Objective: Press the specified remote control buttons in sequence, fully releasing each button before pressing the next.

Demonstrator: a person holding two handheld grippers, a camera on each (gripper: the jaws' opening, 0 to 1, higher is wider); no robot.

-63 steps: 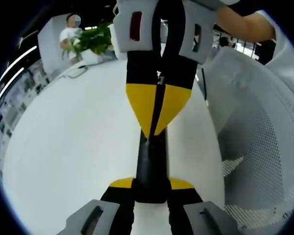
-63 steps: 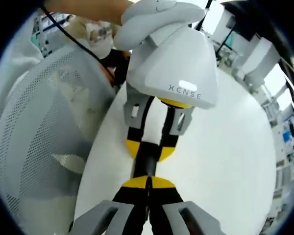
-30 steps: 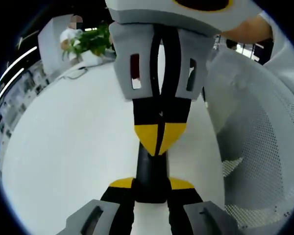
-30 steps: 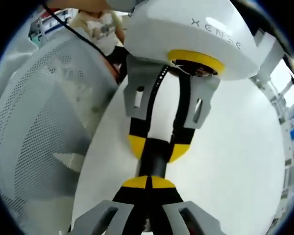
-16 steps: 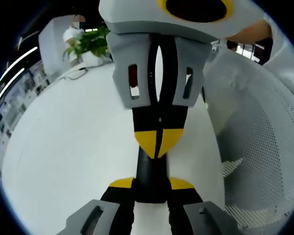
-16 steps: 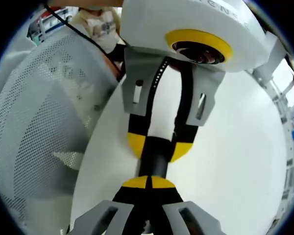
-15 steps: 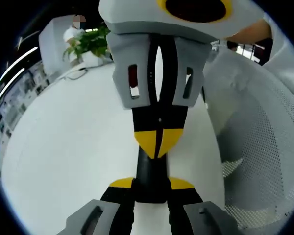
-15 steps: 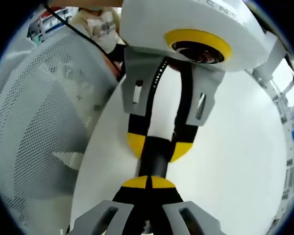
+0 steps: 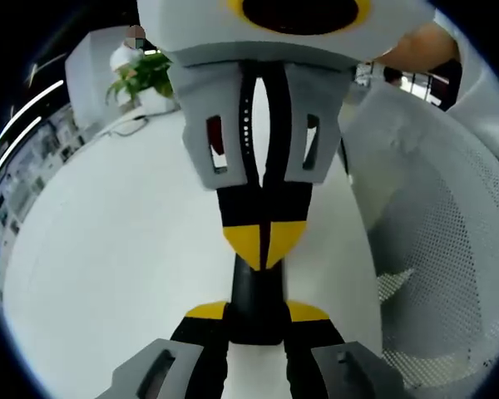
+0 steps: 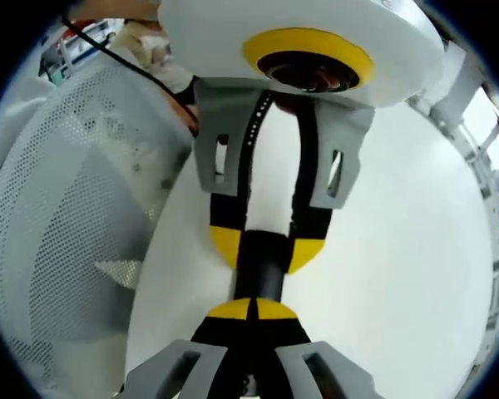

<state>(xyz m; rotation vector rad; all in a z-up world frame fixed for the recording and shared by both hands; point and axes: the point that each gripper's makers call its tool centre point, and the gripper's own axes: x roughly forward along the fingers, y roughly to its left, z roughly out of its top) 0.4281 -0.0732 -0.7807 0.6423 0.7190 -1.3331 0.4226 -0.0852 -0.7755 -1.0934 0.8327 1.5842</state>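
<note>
Remote control (image 9: 256,299) clamped in left tongs (image 9: 258,320); shut right tongs (image 10: 251,309) pressed onto button. Full release called for next.

The remote control (image 9: 258,291), low in the centre of the left gripper view, is a dark, smooth plastic bar with a soft sheen along its edge. The left gripper (image 9: 258,320) clamping it from the bottom of the frame has matt black jaws with glossy yellow tips and grey moulded plastic side plates. The right gripper (image 9: 263,241), coming down from the top with jaws together, wears a smooth white plastic shell and the same grey slotted plates. The table (image 9: 116,249) is plain white, smooth and matt. At the right of the frame, the chair back (image 9: 449,241) is a white perforated mesh, finely dotted and dull.
</note>
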